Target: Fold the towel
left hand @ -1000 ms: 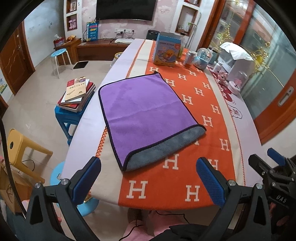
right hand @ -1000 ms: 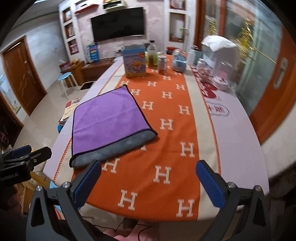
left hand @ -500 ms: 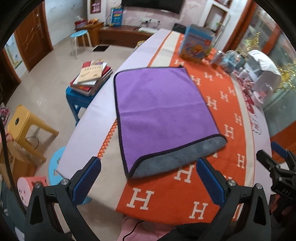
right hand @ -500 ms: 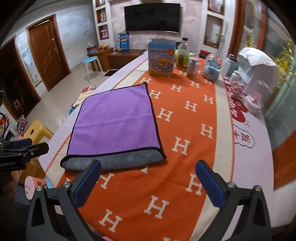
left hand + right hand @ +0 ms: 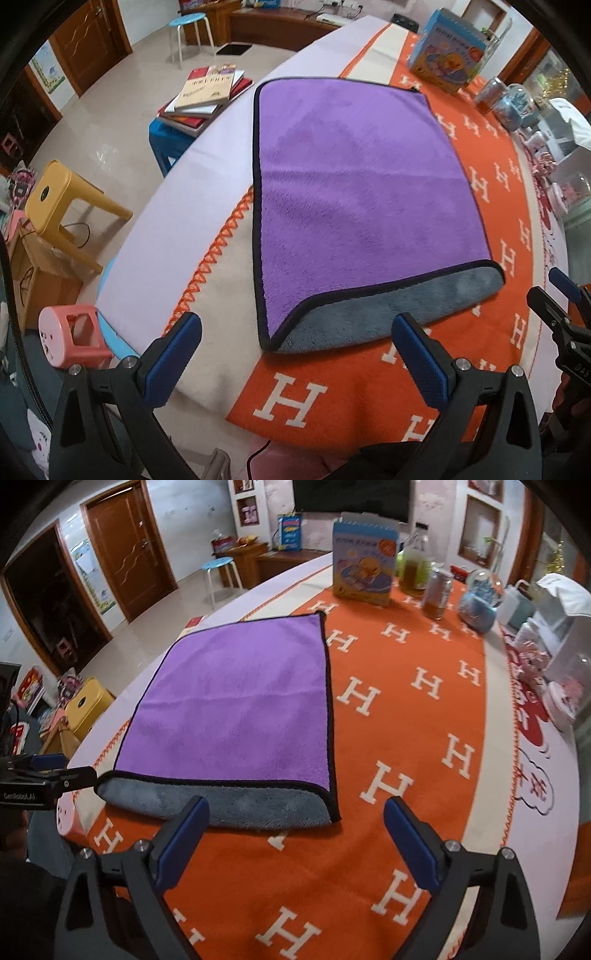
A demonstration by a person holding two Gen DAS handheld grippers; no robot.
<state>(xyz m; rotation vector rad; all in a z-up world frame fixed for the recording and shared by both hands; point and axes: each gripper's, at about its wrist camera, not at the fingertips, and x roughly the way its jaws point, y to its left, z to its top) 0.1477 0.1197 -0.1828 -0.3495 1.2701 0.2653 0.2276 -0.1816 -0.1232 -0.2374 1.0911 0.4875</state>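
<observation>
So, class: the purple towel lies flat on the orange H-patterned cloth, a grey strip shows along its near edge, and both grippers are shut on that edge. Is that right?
Not quite. The purple towel does lie on the orange cloth with its grey strip nearest, but both wrist views show the left gripper and right gripper open, their fingers holding nothing.
</observation>
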